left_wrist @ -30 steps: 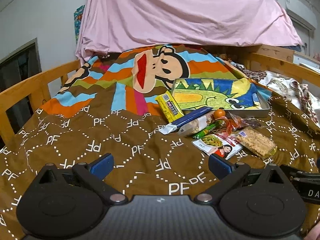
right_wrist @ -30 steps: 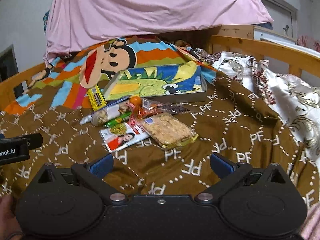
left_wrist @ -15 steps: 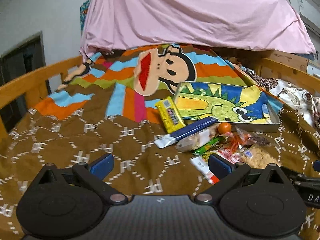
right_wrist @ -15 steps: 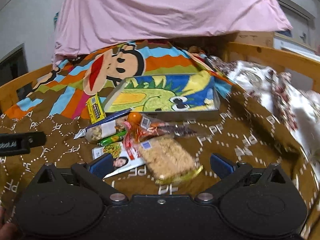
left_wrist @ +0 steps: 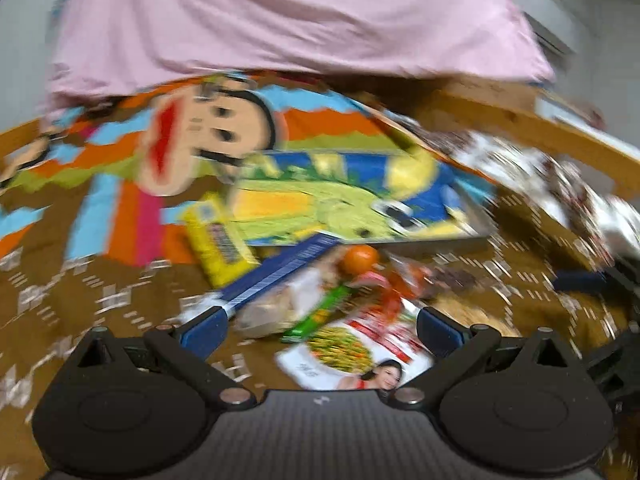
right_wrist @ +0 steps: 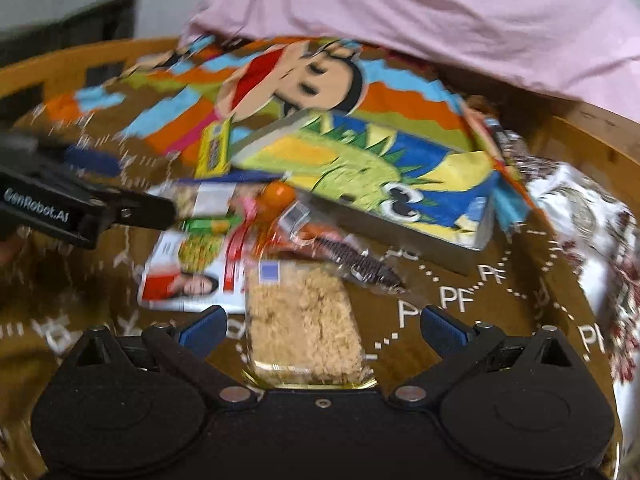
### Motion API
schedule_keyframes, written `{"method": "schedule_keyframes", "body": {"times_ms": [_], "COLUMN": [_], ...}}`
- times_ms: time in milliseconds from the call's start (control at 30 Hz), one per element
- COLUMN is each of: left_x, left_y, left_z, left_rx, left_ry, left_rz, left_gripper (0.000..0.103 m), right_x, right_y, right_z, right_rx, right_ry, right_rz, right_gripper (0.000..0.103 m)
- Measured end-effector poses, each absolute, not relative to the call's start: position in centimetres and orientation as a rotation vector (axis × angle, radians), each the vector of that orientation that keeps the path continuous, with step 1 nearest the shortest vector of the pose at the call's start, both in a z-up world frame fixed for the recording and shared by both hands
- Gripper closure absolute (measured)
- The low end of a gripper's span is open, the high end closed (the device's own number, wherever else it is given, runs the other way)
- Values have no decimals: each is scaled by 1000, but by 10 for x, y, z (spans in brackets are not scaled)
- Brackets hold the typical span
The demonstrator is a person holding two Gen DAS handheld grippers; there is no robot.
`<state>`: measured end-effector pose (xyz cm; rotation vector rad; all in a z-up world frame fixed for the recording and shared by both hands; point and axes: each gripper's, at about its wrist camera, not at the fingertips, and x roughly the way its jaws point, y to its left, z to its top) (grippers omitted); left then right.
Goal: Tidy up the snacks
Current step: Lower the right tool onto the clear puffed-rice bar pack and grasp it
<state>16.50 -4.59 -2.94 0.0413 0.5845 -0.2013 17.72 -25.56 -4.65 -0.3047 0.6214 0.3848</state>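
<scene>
Both grippers hang over the snack heap on the brown bedspread, fingers spread and empty.

Left wrist view, blurred: the left gripper (left_wrist: 320, 326) is wide apart at lower centre, above a white packet with a woman's picture (left_wrist: 356, 356); a yellow pack (left_wrist: 218, 246) and an orange ball (left_wrist: 360, 258) sit mid-frame before the dinosaur tray (left_wrist: 474, 240). Right wrist view: the right gripper (right_wrist: 322, 324) gapes around a clear pack of crumbly snack (right_wrist: 304, 328) at lower centre, tray (right_wrist: 400, 236) upper right of it.

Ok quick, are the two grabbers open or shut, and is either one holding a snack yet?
Left gripper: open, holding nothing.
Right gripper: open, holding nothing; the crumbly snack pack lies between its fingers, not gripped.
</scene>
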Motion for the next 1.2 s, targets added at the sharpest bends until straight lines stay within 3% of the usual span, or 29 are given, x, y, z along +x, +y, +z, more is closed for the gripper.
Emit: {"method": "schedule_keyframes", "body": {"times_ms": [467, 667, 1067, 1200], "left_x": [227, 248, 270, 271], "left_y": [-74, -83, -92, -93], "left_z": [-58, -72, -86, -87], "left_rx": [327, 408, 514, 521], "left_ry": [768, 859, 958, 967], "left_rz": [-646, -738, -810, -805], "left_gripper": [0, 0, 0, 0], "right_x": [198, 200, 206, 204], "right_y": [-264, -259, -254, -253], "right_z": [-68, -73, -80, -80], "right_rx": [-335, -345, -322, -325], "right_ry": [745, 745, 765, 768], "right_rz": [513, 530, 522, 522], "right_gripper": [1, 10, 12, 22]}}
